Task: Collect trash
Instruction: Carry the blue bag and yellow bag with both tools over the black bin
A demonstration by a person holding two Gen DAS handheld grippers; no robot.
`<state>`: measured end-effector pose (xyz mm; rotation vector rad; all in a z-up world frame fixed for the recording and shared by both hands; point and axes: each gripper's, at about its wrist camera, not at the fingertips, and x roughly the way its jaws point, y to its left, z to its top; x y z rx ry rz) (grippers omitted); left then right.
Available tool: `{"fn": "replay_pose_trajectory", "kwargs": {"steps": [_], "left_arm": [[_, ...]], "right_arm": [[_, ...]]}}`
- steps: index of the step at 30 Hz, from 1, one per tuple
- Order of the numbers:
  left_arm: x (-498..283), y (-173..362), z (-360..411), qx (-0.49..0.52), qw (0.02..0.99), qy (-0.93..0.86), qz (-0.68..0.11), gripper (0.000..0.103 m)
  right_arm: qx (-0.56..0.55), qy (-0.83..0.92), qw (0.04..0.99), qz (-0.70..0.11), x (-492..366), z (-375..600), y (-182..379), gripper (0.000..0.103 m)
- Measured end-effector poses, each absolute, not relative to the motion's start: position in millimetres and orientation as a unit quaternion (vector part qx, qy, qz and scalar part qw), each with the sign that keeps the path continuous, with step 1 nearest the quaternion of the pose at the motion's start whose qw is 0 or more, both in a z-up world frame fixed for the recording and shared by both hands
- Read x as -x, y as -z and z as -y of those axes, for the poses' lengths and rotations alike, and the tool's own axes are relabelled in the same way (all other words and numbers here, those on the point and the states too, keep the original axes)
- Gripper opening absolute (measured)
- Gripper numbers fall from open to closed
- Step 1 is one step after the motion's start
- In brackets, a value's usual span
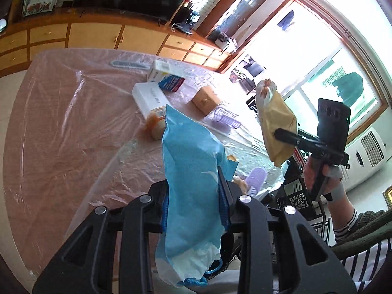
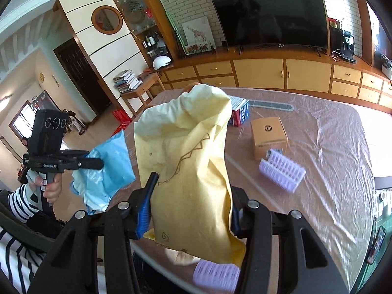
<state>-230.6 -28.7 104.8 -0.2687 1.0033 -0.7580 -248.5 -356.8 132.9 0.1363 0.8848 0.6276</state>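
Blue plastic mailer bag (image 1: 191, 171) fills the bottom of the left wrist view, pinched between the jaws of the left gripper (image 1: 196, 186), which is clamped tight on it. Over in the right wrist view it's the same deal: the right gripper (image 2: 193, 196) is clenched on a yellow padded envelope (image 2: 188, 147), with its torn top flopping forward. Both pieces of trash are up in the air above the table (image 2: 330, 147), not resting on it.

Handling-wise, my guess is both are super light and floppy. The blue bag looks like thin slick film, so I'd grab it low where it's bunched rather than at a single loose edge, otherwise it could slide out. The envelope seems a bit stiffer thanks to padding, and a grip across the flat middle like this one should hold fine.

Still sitting on the plastic-covered table: a brown cardboard box (image 2: 269, 134), a purple hair roller (image 2: 281, 169) just beside it, a second purple roller (image 2: 215, 274) near the close edge, plus a white box (image 1: 147, 96) and a blue-red box (image 2: 241, 114) further back. Can't tell which of those count as trash.
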Motion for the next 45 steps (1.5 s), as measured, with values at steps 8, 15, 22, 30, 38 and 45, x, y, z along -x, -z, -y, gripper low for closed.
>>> {"fn": "replay_pose_trajectory", "kwargs": {"steps": [8,15,22,30,38,45], "left_arm": [[269.9,-116.5,47.2,0.113,0.800,0.367,-0.461,0.033],[306.6,-111.5,64.2,0.106,0.791,0.380,-0.468,0.033],[342.6,-101.8,85.5,0.081,0.780,0.390,-0.482,0.033],[373.7,-83.2,108.5,0.043,0.768,0.395,-0.502,0.033],[390.7,-59.0,125.5,0.017,0.755,0.397,-0.521,0.033],[390.4,-32.6,131.7,0.006,0.737,0.391,-0.552,0.033]], "right_arm": [[-0.078,-0.307,0.848,-0.424,306.1,367.5,-135.3,0.048],[-0.092,-0.304,0.838,-0.444,356.3,379.6,-122.1,0.048],[-0.098,-0.299,0.827,-0.465,388.8,385.2,-110.1,0.048],[-0.084,-0.297,0.812,-0.495,418.2,386.0,-87.6,0.048],[-0.080,-0.301,0.795,-0.520,435.8,379.6,-66.2,0.048],[-0.066,-0.292,0.788,-0.537,439.4,375.5,-48.2,0.048]]}}
